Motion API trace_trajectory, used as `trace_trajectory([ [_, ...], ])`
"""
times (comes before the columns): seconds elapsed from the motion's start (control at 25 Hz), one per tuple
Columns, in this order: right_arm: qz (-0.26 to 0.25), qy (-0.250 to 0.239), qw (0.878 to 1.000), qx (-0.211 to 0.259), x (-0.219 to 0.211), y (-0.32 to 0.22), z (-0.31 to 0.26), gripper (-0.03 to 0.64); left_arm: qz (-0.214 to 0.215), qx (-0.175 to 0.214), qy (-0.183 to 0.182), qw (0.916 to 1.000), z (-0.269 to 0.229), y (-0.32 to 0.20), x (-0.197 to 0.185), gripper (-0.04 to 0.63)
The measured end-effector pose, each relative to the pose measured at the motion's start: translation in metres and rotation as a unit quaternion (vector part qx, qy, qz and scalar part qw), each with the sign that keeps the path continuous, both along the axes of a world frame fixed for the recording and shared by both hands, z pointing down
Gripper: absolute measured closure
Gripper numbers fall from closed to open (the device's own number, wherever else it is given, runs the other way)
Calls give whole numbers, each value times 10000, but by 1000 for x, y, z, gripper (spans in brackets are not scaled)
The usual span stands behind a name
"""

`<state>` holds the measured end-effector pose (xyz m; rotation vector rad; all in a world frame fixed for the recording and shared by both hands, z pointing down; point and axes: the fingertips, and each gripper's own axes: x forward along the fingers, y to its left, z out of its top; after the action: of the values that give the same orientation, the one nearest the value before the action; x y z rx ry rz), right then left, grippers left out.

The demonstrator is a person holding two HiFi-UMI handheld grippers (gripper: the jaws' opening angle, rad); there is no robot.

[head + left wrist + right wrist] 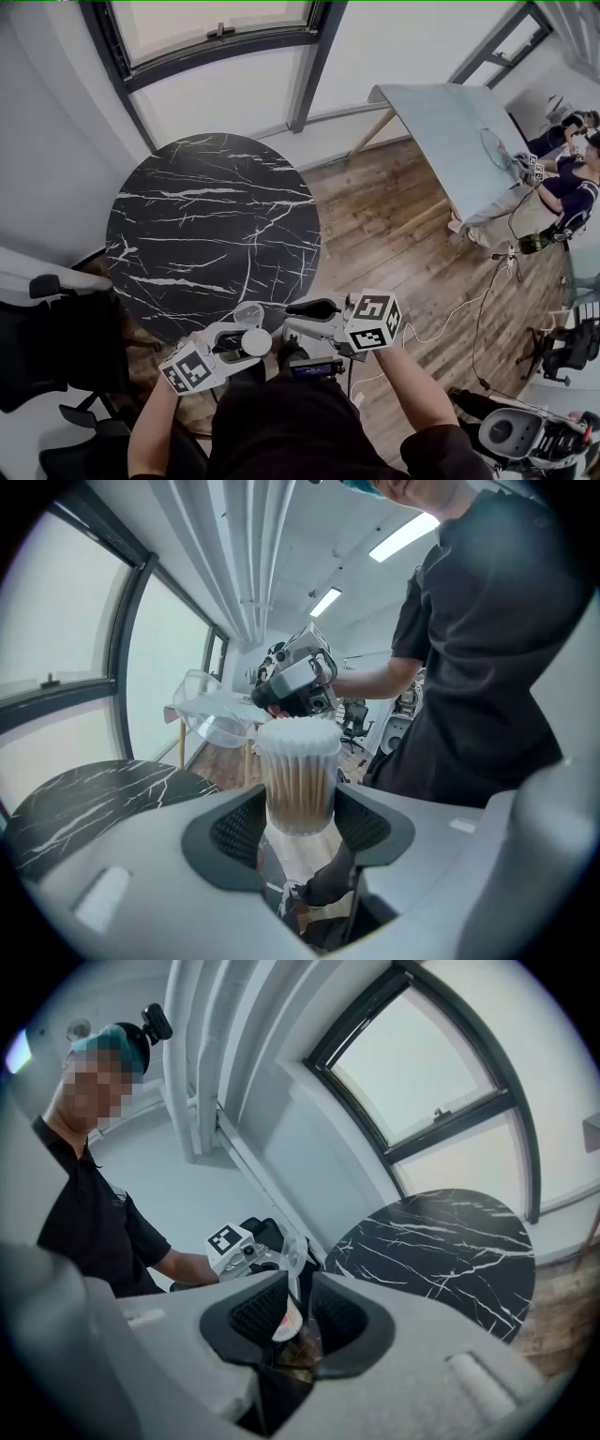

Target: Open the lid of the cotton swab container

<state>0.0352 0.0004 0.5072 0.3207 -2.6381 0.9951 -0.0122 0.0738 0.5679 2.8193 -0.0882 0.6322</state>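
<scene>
**Left gripper [300,810] clamps the cotton swab container [299,780]; right gripper [294,1305] pinches its lid [292,1258]**

Ribbed dark pads [239,829] of the left gripper press on the container from both sides. It stands upright between them, with its lower part sunk in the gap. Its top is open, and the white tips of the swabs [298,731] show as a packed dome.

The only print that can be made out is the black-and-white square pattern on each marker cube [376,321].

The right gripper's jaws are drawn close together on the thin wall of the clear lid, which they pinch edge-on. In the right gripper view the lid is little more than a glassy sliver. The left gripper view shows it whole: a clear shallow cup hanging above and to the left of the container. Whether its edge touches the container's rim I cannot tell.

Only the head view shows where this happens. Both grippers meet over the person's lap. The container is in the air just off the near edge of the round black marble table [211,230], above a wooden floor [394,216].
</scene>
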Motion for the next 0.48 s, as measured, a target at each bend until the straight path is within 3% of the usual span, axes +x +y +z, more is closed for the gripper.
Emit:
trace_trajectory([
  [0.28, 363, 319, 9988, 65, -3, -6, 20, 546, -624, 28, -280, 9977, 13, -14, -6, 359],
  [0.48, 897, 724, 9932, 129, 0, -14, 37, 601, -1288, 94, -254, 9913, 13, -29, -6, 360],
])
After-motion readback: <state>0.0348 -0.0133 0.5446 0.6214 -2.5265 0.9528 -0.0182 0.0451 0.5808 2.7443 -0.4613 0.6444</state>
